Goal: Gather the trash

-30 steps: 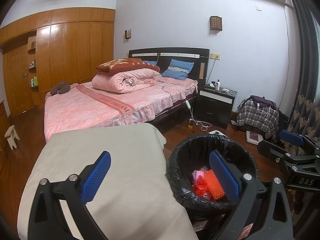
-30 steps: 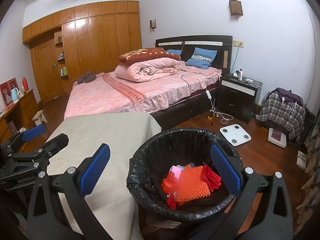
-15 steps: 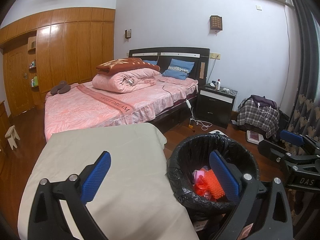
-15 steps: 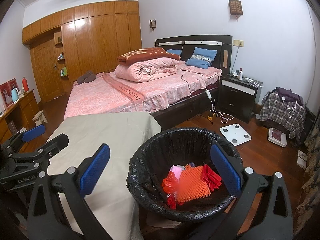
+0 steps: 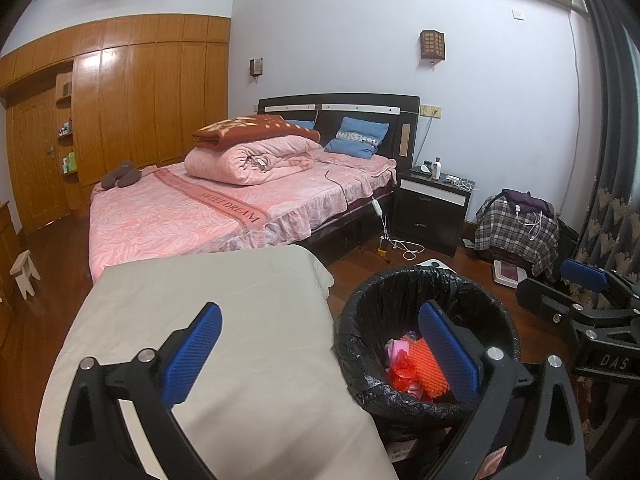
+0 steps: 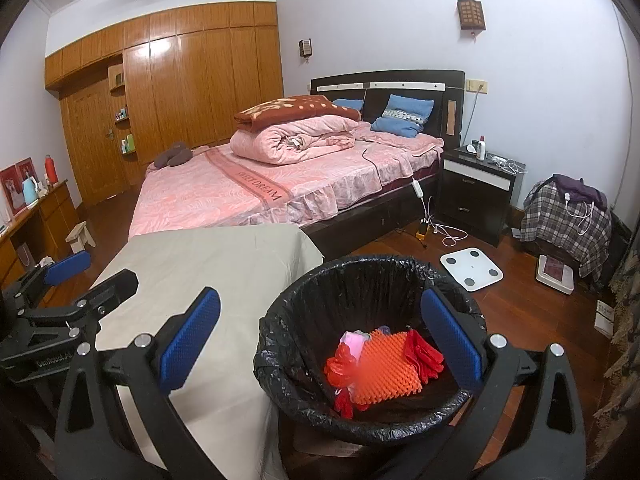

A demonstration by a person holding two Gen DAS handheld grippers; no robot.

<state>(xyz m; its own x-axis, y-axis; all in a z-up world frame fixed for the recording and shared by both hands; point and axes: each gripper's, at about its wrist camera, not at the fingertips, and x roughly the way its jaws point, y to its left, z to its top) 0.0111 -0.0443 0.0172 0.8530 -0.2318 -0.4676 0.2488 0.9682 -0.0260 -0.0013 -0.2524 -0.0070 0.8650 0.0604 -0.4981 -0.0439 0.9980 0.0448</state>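
Note:
A bin with a black liner (image 6: 372, 280) stands on the floor beside a table under a beige cloth (image 6: 208, 264). It holds an orange foam net (image 6: 384, 372), red bag scraps (image 6: 424, 356) and a pink piece (image 6: 354, 338). The bin (image 5: 400, 292) and the trash (image 5: 424, 368) also show in the left wrist view. My left gripper (image 5: 320, 354) is open and empty over the table's right edge. My right gripper (image 6: 320, 350) is open and empty above the bin's near rim. Each gripper shows in the other's view, the right one (image 5: 576, 280) and the left one (image 6: 76, 272).
A pink bed (image 6: 280, 184) with folded quilts stands behind the table. A black nightstand (image 6: 476, 196), a white scale (image 6: 472, 268) and cables lie on the wood floor. A chair with plaid cloth (image 6: 568, 216) is at the right. A wardrobe (image 6: 180, 92) lines the back left.

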